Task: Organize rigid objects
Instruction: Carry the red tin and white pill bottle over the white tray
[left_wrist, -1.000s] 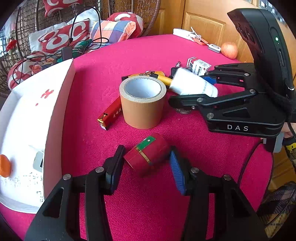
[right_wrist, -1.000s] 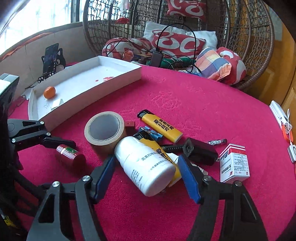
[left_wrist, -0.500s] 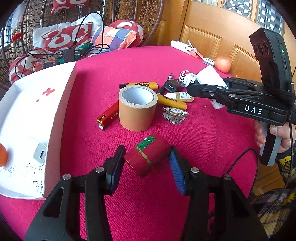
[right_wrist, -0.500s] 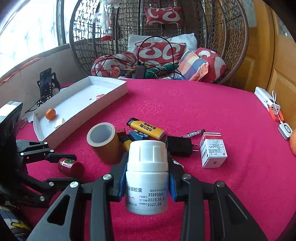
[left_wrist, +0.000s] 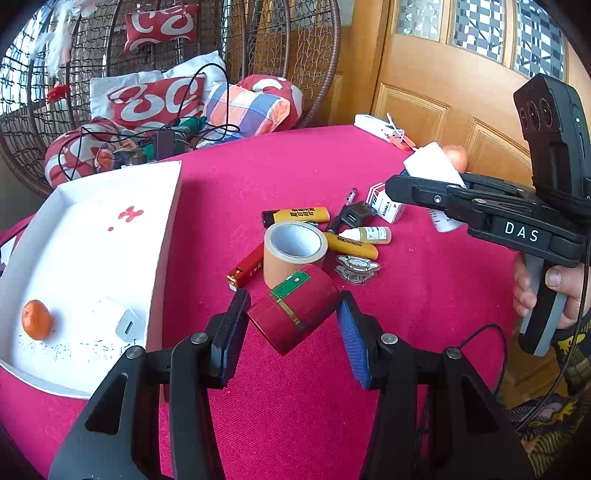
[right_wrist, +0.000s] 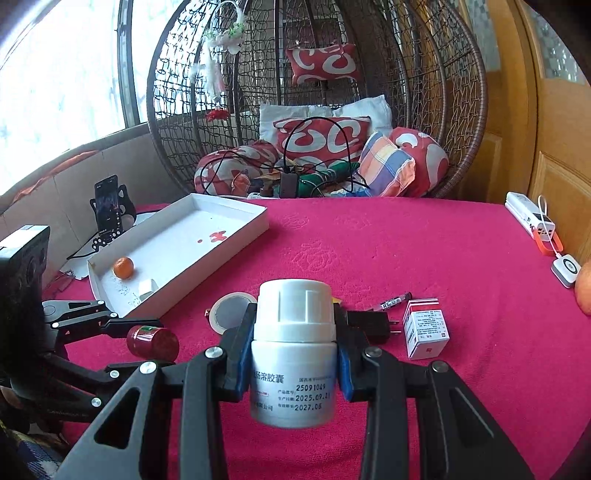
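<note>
My left gripper (left_wrist: 293, 321) is shut on a small dark red canister (left_wrist: 295, 308) with a green label and holds it above the red tablecloth; it also shows in the right wrist view (right_wrist: 152, 341). My right gripper (right_wrist: 293, 354) is shut on a white pill bottle (right_wrist: 293, 354), held upright above the table; the bottle also shows in the left wrist view (left_wrist: 432, 170). A white tray (left_wrist: 164, 236) lies at the left, holding an orange (left_wrist: 35, 319) and a white charger (left_wrist: 127, 325).
On the cloth lie a brown tape roll (left_wrist: 293, 251), yellow lighters (left_wrist: 295, 216), a red lighter (left_wrist: 245, 271), a dropper bottle (left_wrist: 367, 235), a black plug (left_wrist: 354, 212), a red-white medicine box (right_wrist: 424, 328) and a metal trinket (left_wrist: 356, 266). A wicker chair (right_wrist: 314, 92) stands behind.
Both grippers have lifted with their objects. The right gripper closed on the white bottle, turned it upright and raised it. The left raised the red canister off the cloth.
</note>
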